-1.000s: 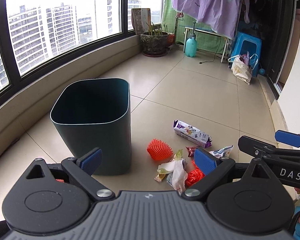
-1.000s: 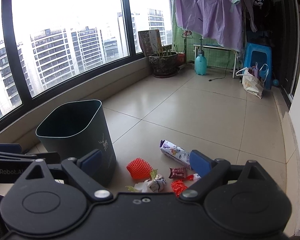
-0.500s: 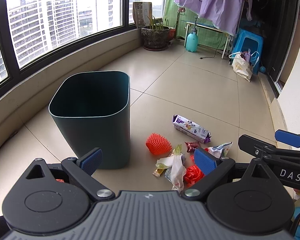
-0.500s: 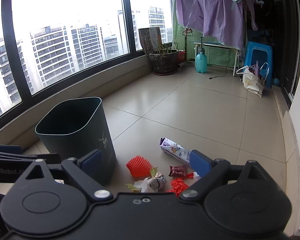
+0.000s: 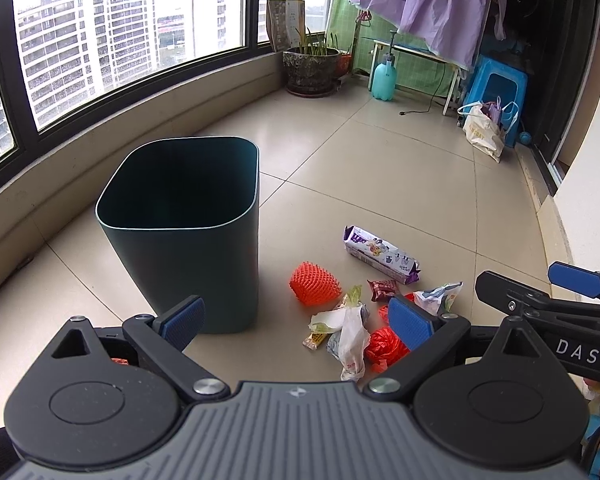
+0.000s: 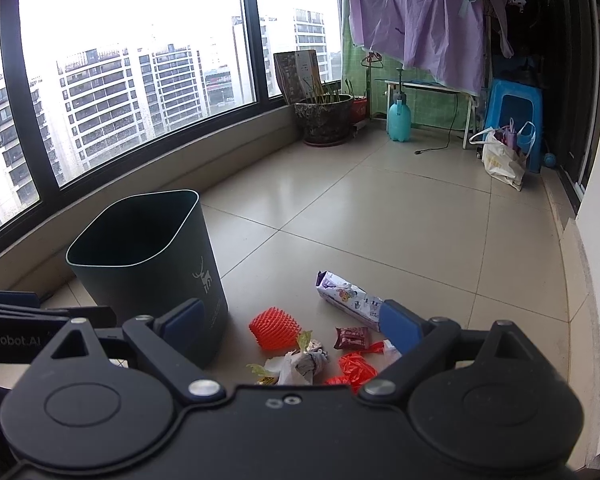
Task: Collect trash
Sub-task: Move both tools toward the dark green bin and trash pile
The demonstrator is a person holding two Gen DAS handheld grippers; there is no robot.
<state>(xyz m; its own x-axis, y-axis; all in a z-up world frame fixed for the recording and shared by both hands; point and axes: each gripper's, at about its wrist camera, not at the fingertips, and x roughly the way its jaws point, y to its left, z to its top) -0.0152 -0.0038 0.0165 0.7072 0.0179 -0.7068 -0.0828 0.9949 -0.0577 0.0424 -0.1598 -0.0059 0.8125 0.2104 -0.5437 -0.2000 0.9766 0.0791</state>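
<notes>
On a tiled balcony, two hand-held grippers hang above a scatter of litter beside a dark green bin (image 5: 188, 236), none of it yet collected. The left gripper (image 5: 296, 320) and the right gripper (image 6: 290, 326) both stand with jaws spread wide and nothing between them.

All the trash lies on the floor just right of the bin. Nearest the bin is an orange foam net (image 5: 315, 288); beyond it, farther from the bin, a purple-and-white packet (image 5: 380, 254) and a small brown wrapper (image 5: 383, 289). On the camera side sit a crumpled white bag (image 5: 350, 330) with a wilted leaf, a red plastic wad (image 5: 386, 350) and a torn pale wrapper (image 5: 438, 298). The bin looks empty, though its floor is in shadow.

The step in hand appears to be choosing and approaching a first piece. Done well, that likely means taking a piece lying clear of the tangle, such as the net or the packet, lowering the open jaws to straddle it, and closing on its bulk rather than a loose edge. Thin film may slip or drag neighbouring scraps along, so lift straight up before swinging over the bin's rim.
</notes>
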